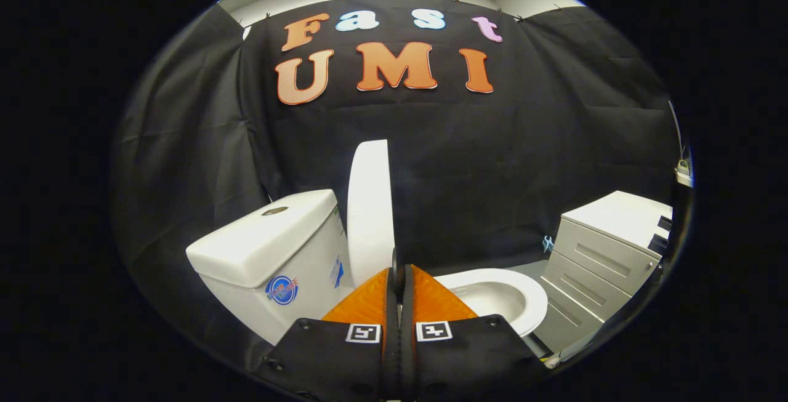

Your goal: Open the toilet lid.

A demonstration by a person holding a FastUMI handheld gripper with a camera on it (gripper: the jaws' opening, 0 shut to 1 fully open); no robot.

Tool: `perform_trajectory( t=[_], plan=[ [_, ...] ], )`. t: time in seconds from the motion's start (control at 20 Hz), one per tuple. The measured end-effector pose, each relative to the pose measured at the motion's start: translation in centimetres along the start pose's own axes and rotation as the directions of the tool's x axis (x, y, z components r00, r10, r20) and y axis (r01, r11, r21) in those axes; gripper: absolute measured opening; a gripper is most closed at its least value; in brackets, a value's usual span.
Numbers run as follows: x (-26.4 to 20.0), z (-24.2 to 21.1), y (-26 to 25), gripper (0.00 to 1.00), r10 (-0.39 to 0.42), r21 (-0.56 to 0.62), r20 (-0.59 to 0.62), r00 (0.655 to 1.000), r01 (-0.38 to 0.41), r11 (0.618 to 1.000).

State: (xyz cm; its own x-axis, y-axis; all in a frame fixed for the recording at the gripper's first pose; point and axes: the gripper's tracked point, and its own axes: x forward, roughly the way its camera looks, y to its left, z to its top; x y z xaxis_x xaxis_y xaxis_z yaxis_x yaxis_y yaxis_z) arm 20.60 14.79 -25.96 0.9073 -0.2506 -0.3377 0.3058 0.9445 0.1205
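Pressed together with nothing between them, the gripper's point(399, 276) fingers point(369, 303) point at the raised white plastic toilet lid point(369, 205).

That lid stands upright just beyond the fingertips, against the white ceramic cistern point(271, 248). Beside it the white oval toilet seat point(529, 300) lies over the bowl. A grey drawer cabinet point(606, 263) stands further off.
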Motion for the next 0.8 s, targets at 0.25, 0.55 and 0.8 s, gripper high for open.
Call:
perform_trajectory(
  t=[0.25, 0.55, 0.8],
  plan=[
    [-0.1, -0.2, 2.2, 0.08, 0.019, -0.015, 0.001, 1.000, -0.019, 1.000],
    [-0.2, -0.6, 5.2, 0.08, 0.041, -0.087, -0.007, 0.999, -0.041, 0.995],
    [-0.5, -1.2, 6.6, 0.08, 0.060, -0.135, -0.018, 0.998, -0.062, 0.989]
  ],
)
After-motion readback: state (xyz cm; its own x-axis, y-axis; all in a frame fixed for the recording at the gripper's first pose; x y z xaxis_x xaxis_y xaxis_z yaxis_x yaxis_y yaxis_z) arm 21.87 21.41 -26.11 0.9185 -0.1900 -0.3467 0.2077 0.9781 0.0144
